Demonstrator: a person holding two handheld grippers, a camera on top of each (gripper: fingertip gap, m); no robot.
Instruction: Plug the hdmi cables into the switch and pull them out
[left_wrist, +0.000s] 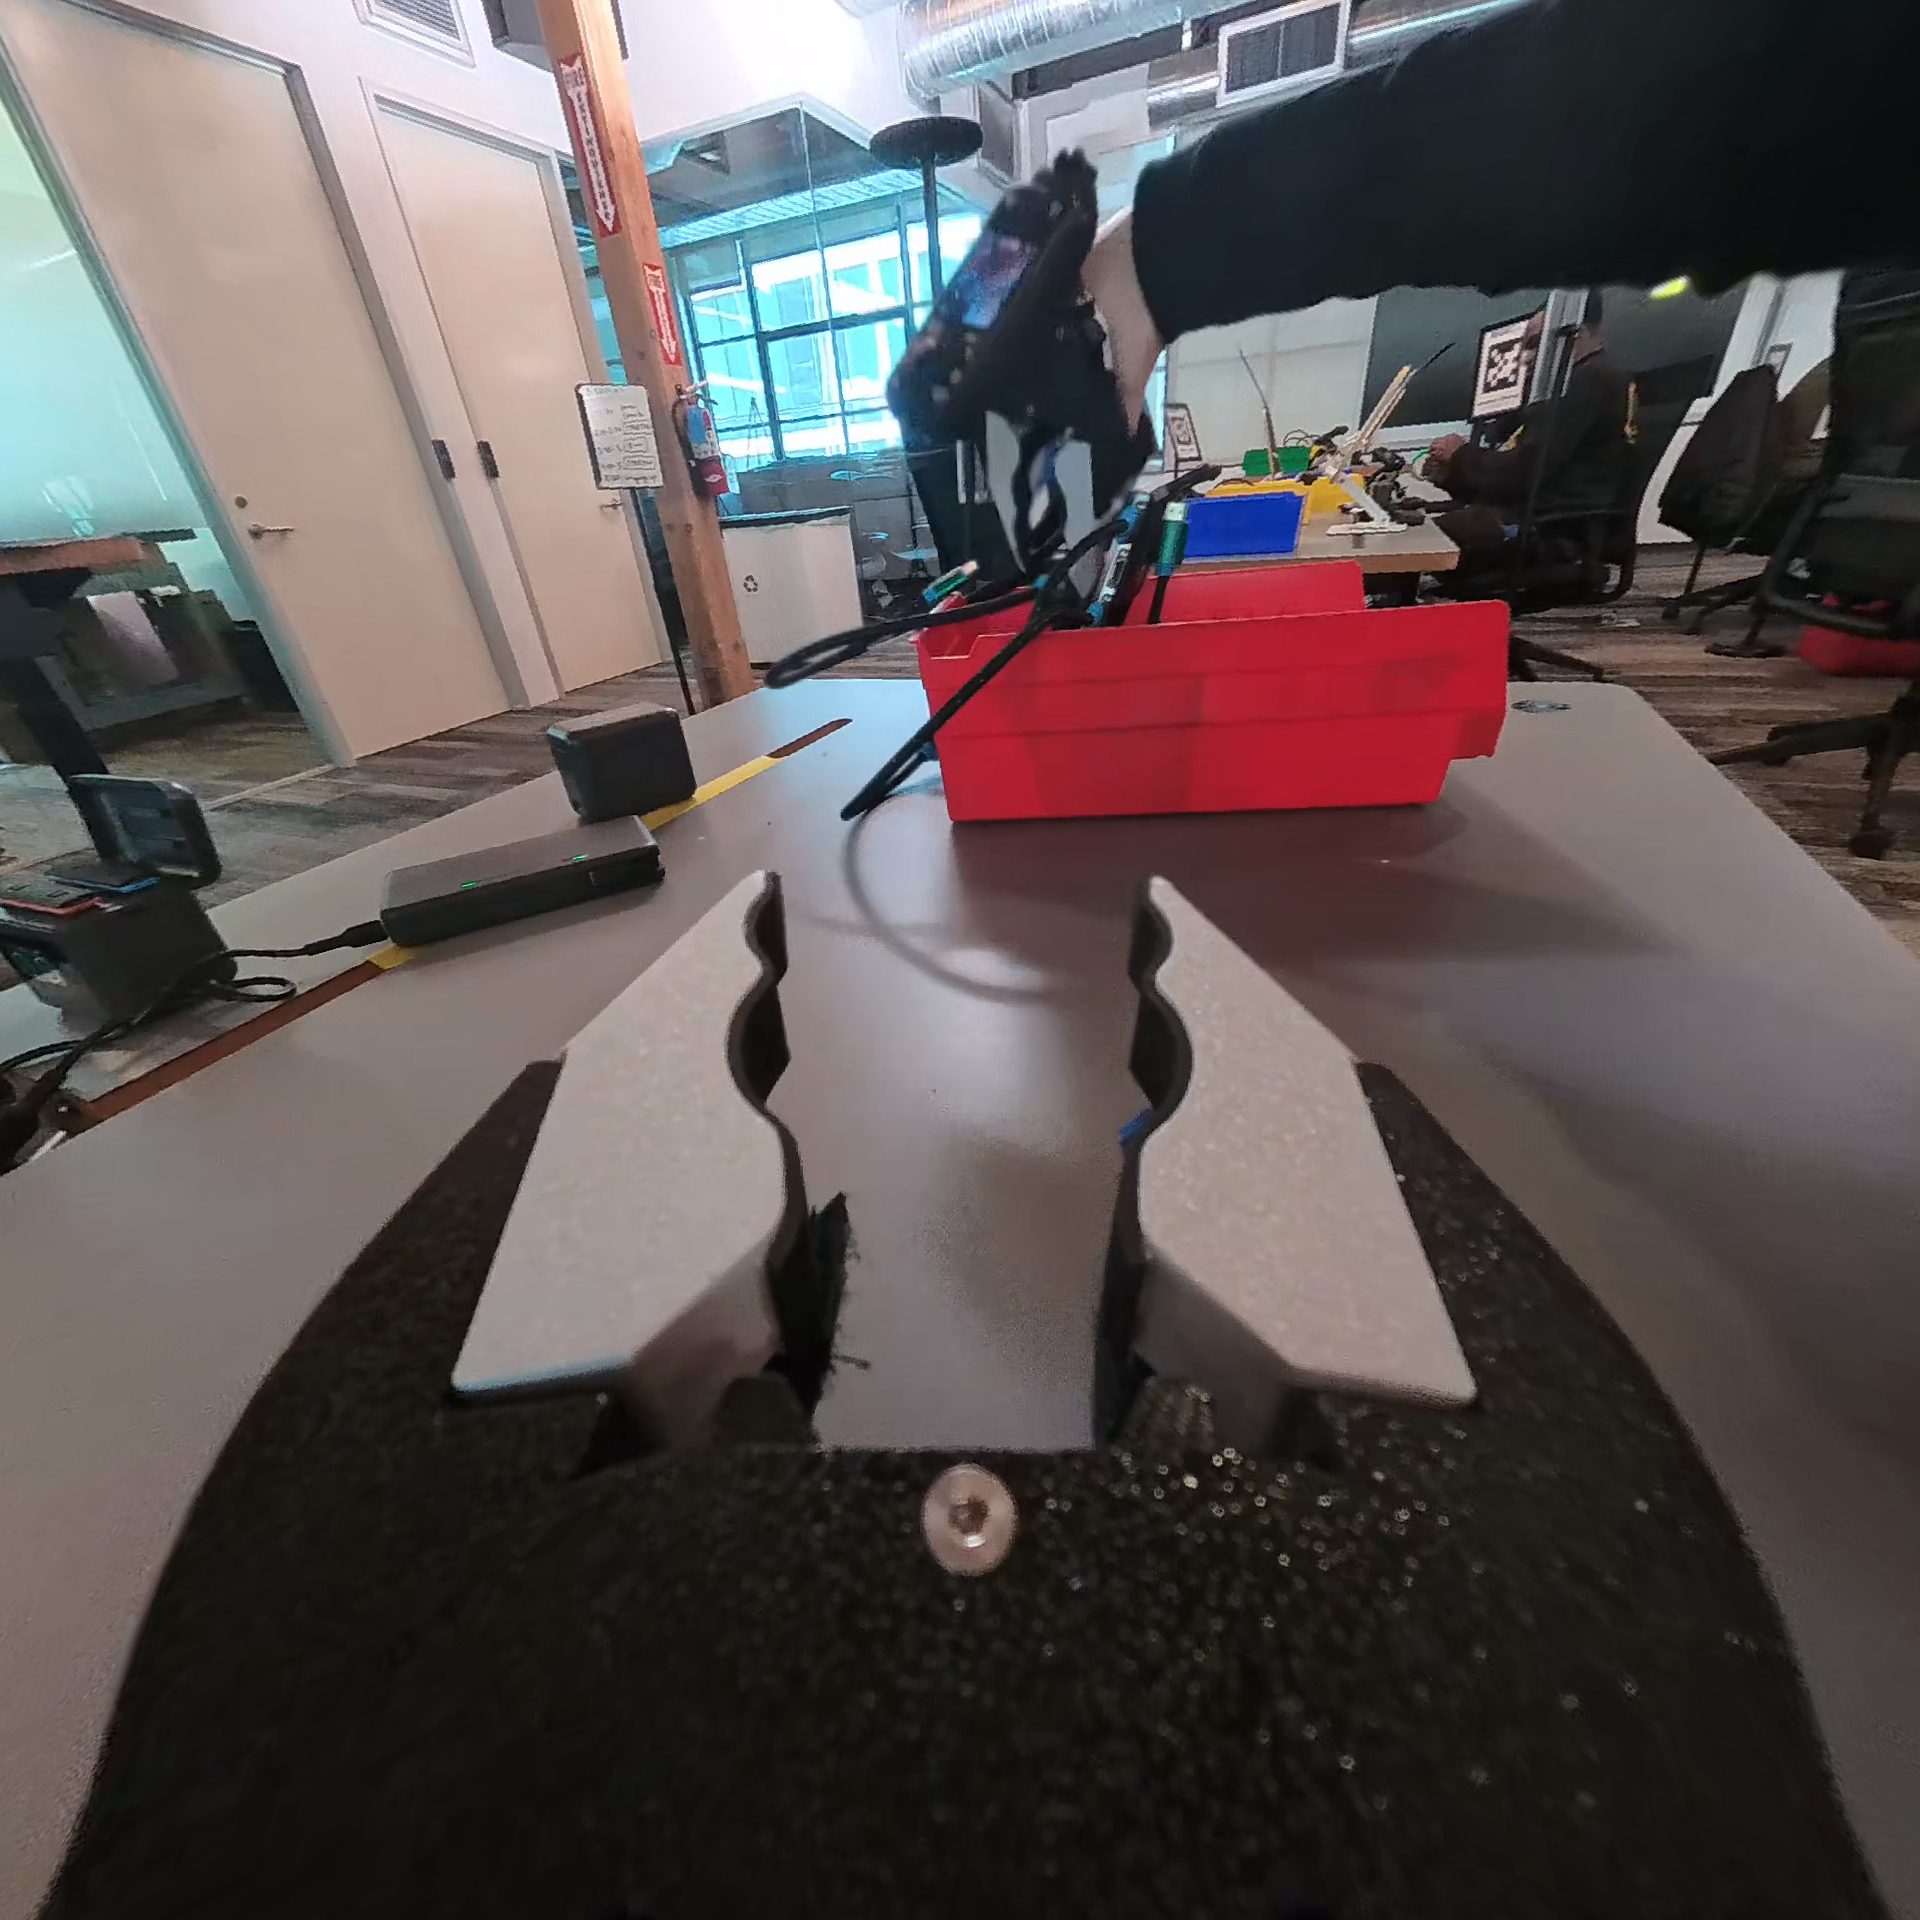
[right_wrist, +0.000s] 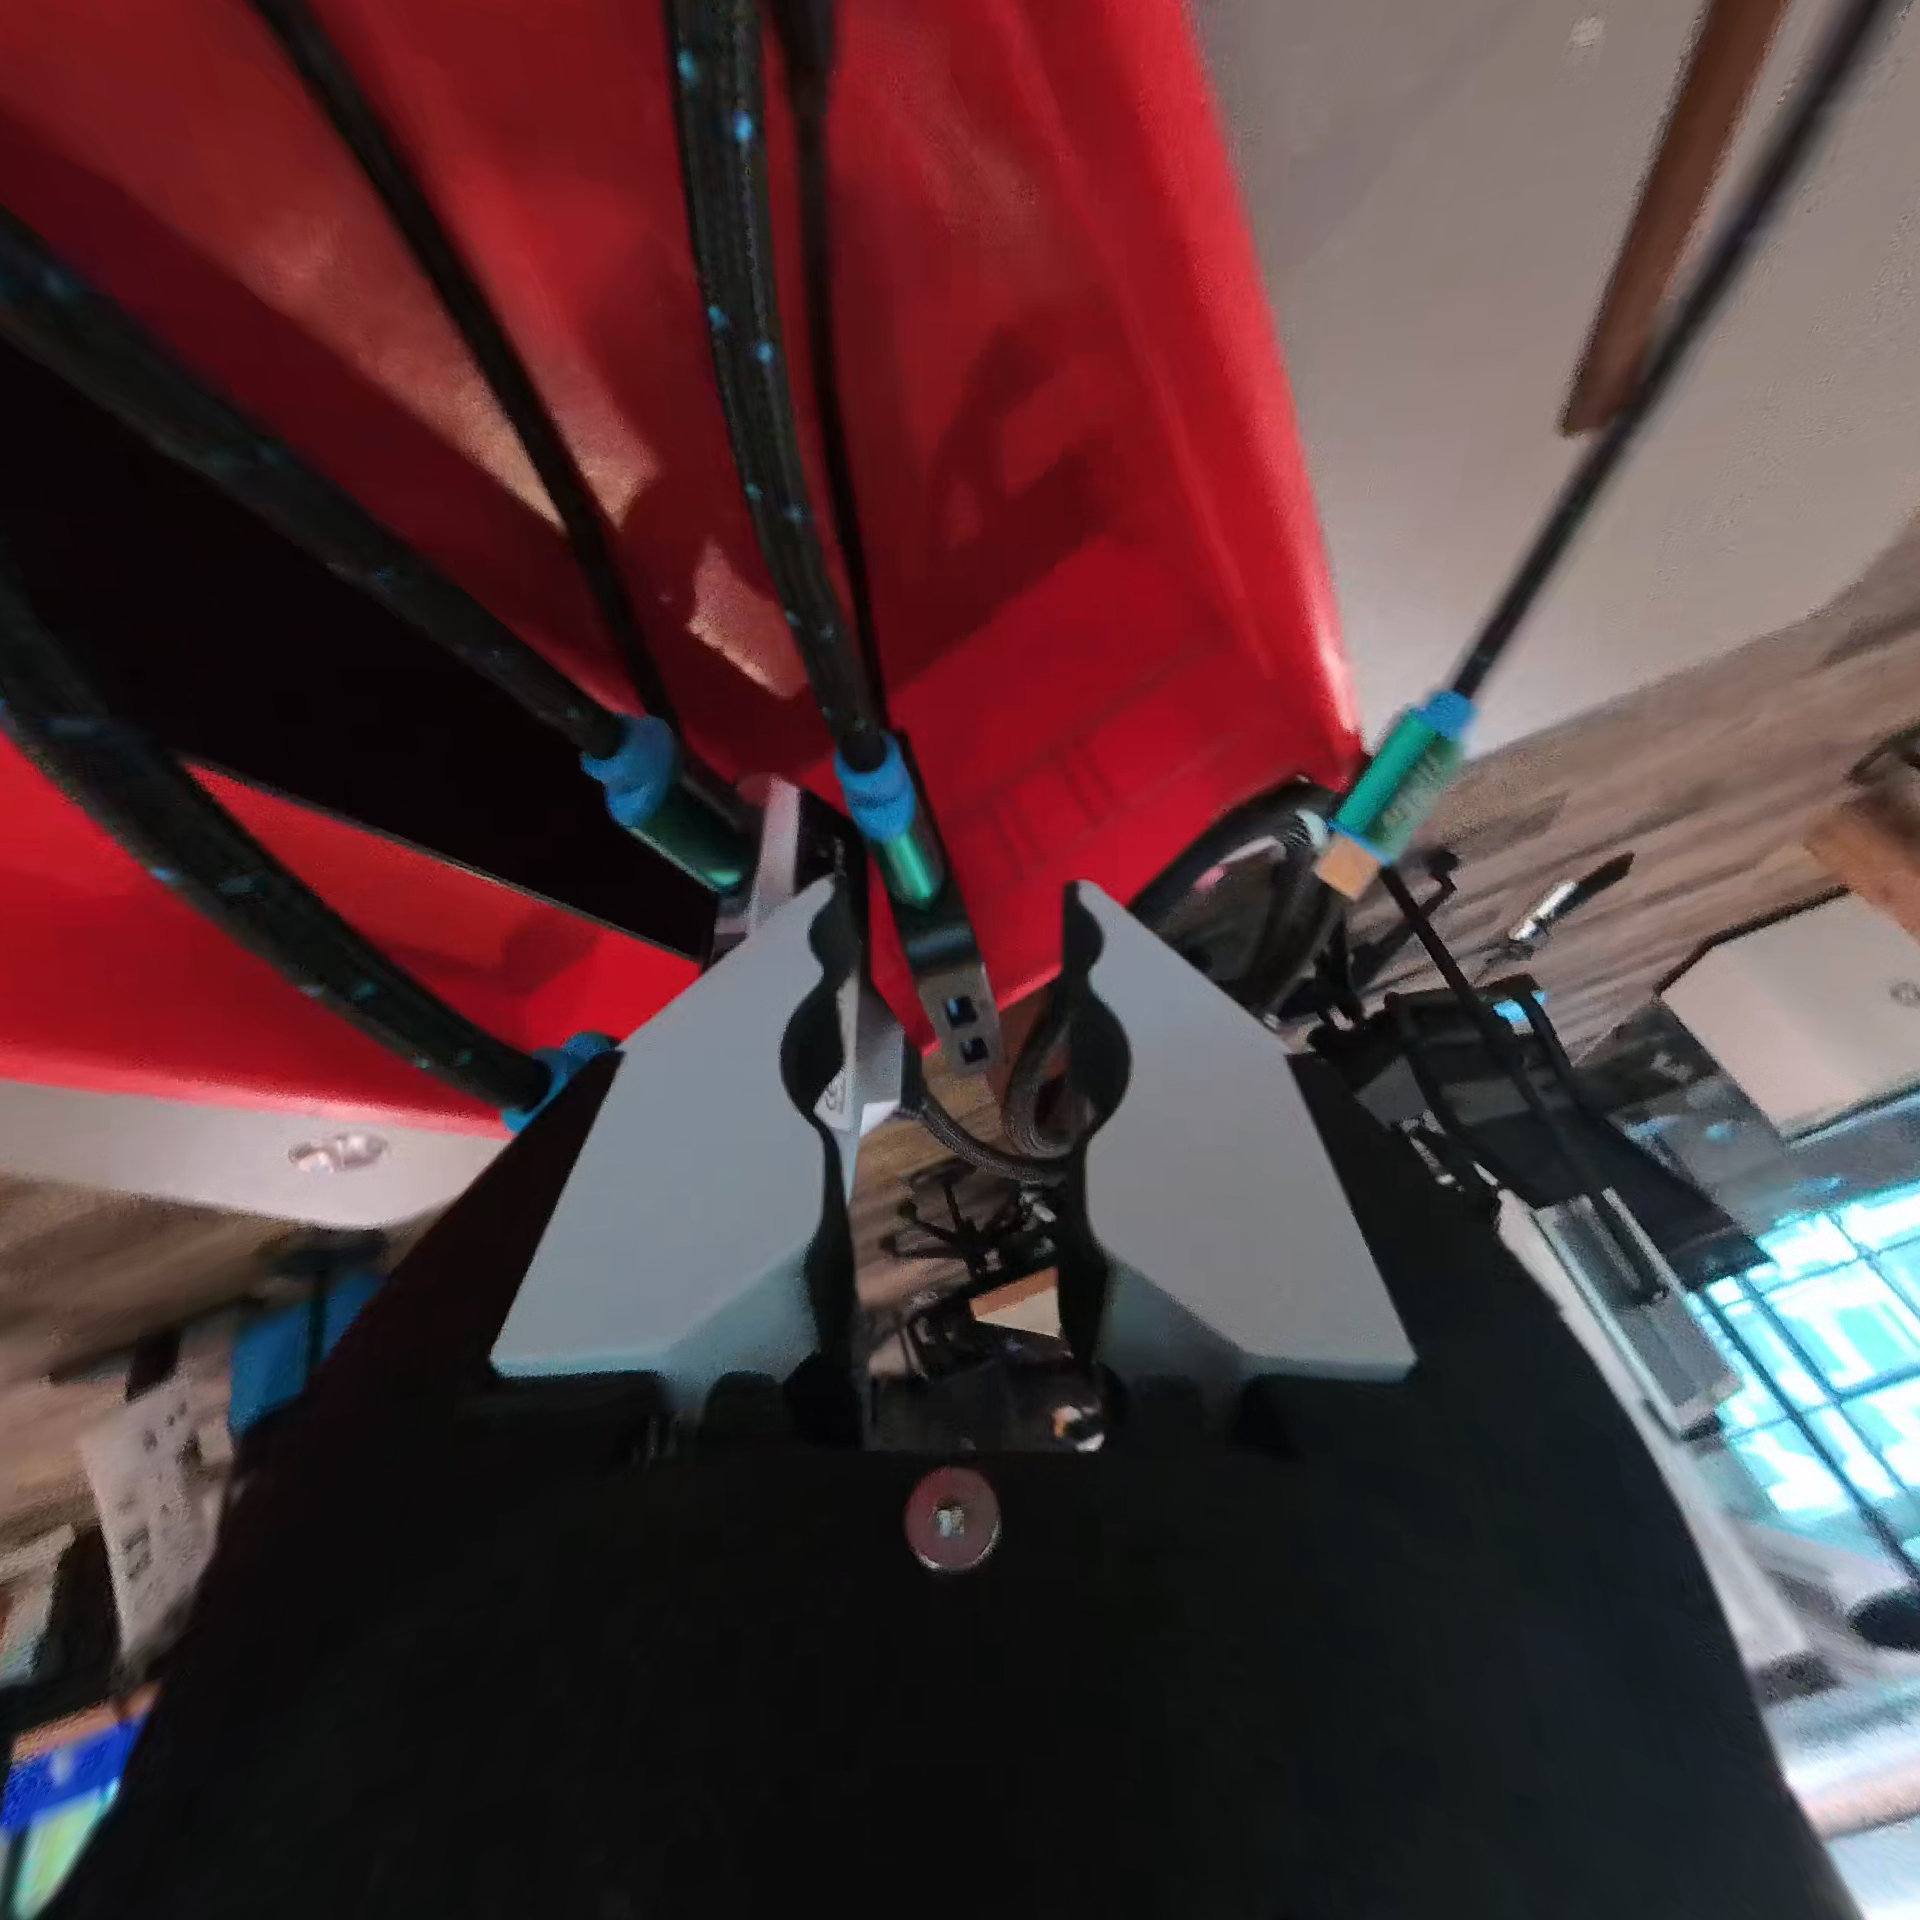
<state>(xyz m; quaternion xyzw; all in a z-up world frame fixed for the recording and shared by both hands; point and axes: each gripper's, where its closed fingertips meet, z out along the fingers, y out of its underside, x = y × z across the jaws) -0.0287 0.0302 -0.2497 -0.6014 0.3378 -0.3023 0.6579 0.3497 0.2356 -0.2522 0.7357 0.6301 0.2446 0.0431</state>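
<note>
Right gripper (right_wrist: 951, 935) fingertips – contact with plug (right_wrist: 961, 1023) unclear, blurred.

- An open-plan office used as a lab workspace is shown.
- Closed white doors (left_wrist: 447, 416) and a glass partition (left_wrist: 62, 364) are seen at the left of the frame.
- Office chairs (left_wrist: 1725, 468) and a cluttered work desk (left_wrist: 1371, 520) are seen at right.
- Exposed ducting (left_wrist: 1039, 42) is seen at the top.

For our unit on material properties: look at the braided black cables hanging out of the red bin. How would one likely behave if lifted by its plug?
The braided cable would probably flop: one already droops in a loop over the red bin onto the table. It looks light. Its green plug seems rigid, so the tail would likely swing.
</note>
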